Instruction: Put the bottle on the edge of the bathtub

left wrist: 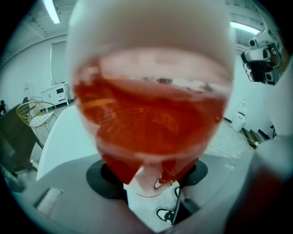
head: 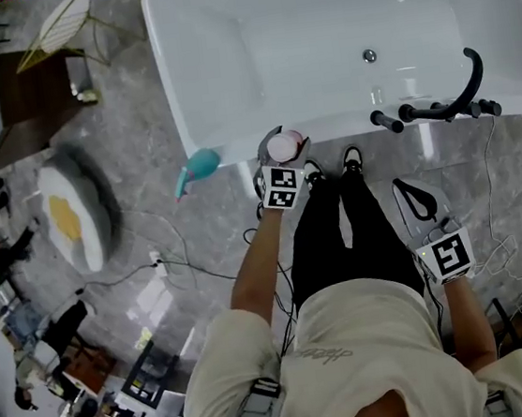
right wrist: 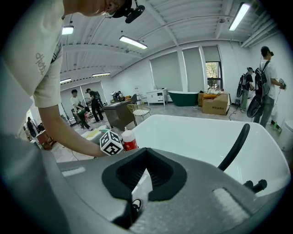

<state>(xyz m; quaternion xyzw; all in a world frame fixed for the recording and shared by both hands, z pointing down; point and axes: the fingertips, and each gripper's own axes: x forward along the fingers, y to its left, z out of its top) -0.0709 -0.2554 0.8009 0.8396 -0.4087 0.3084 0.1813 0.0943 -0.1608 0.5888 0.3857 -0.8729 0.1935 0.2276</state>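
The left gripper (head: 283, 159) pinches the bottle (left wrist: 151, 114), whose red liquid fills that gripper's own view, while the head view places it at the bathtub's (head: 327, 127) near edge, and the right gripper (right wrist: 138, 182), jaws together on nothing, shows its white cap.

Red btl (head: 284, 143) upright, at tub rim (head: 346, 130).

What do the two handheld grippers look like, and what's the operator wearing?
The left gripper and right gripper have grey plastic bodies with black jaw pads. Each carries a white cube with black square markers. The person wears a beige short-sleeved T-shirt and black trousers.
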